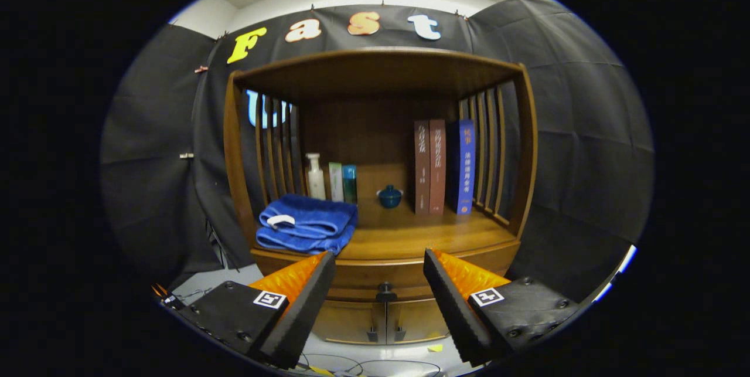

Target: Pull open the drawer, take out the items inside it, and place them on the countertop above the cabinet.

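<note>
— While the gripper point(379, 283) hangs in front of the cabinet point(381, 189), how do its fingers stand?

— Spread wide, with nothing between them but air. Through the gap you see the drawer front point(375, 274), fully pushed in, and its dark round knob point(385, 293) sits just ahead of the fingers, about midway between them. Neither finger touches it.

— And under the drawer?

— Two lower doors point(384, 321) meeting in the middle, each with a small dark handle beside the seam.

— What about the countertop?

— The wooden countertop point(422, 236) lies just beyond the fingers, above the drawer. At its front left corner rests a folded blue towel point(307, 224) with a white tag on top. Behind the towel, along the back edge, a white pump bottle point(315, 176) stands upright beside two small boxes point(343, 182), one pale and one teal. Near the middle of the back edge is a small blue lidded cup point(389, 196). Toward the back right corner three books point(443, 167) stand upright and touching, two brown and one blue.

— Can you see what is inside the drawer?

— No, it is closed, so its contents are hidden. Slatted wooden sides and a wooden top frame the countertop.
</note>
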Motion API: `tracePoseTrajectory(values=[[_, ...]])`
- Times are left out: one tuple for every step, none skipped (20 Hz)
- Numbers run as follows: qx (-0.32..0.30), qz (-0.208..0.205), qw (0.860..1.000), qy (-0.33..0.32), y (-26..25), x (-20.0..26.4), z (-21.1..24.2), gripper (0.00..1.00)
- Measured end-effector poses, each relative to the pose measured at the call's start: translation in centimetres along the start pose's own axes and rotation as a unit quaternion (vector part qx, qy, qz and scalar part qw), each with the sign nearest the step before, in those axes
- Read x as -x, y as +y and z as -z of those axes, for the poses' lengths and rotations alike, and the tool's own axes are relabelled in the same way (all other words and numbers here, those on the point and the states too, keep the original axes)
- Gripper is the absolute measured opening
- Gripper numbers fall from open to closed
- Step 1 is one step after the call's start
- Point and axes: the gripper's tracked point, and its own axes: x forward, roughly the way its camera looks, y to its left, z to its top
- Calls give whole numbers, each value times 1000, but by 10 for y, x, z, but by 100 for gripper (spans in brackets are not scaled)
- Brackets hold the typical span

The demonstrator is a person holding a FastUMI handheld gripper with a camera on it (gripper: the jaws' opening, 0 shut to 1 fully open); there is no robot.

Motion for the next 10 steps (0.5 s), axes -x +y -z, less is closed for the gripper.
tracePoseTrajectory(values=[[0, -1, 1000, 11, 0, -9, 13, 98], [0, 0, 1000, 23, -4, -19, 26, 98], [-2, 2, 999, 34, -7, -28, 38, 99], [-5, 5, 999, 44, -11, -36, 48, 98], [-7, 10, 998, 55, -15, -44, 57, 98], [-8, 15, 998, 65, -19, -51, 69, 99], [-8, 18, 997, 73, -22, -59, 79, 98], [-8, 21, 996, 82, -24, -67, 88, 98], [-9, 23, 995, 94, -25, -75, 96, 98], [-11, 23, 994, 108, -27, -82, 106, 98]])
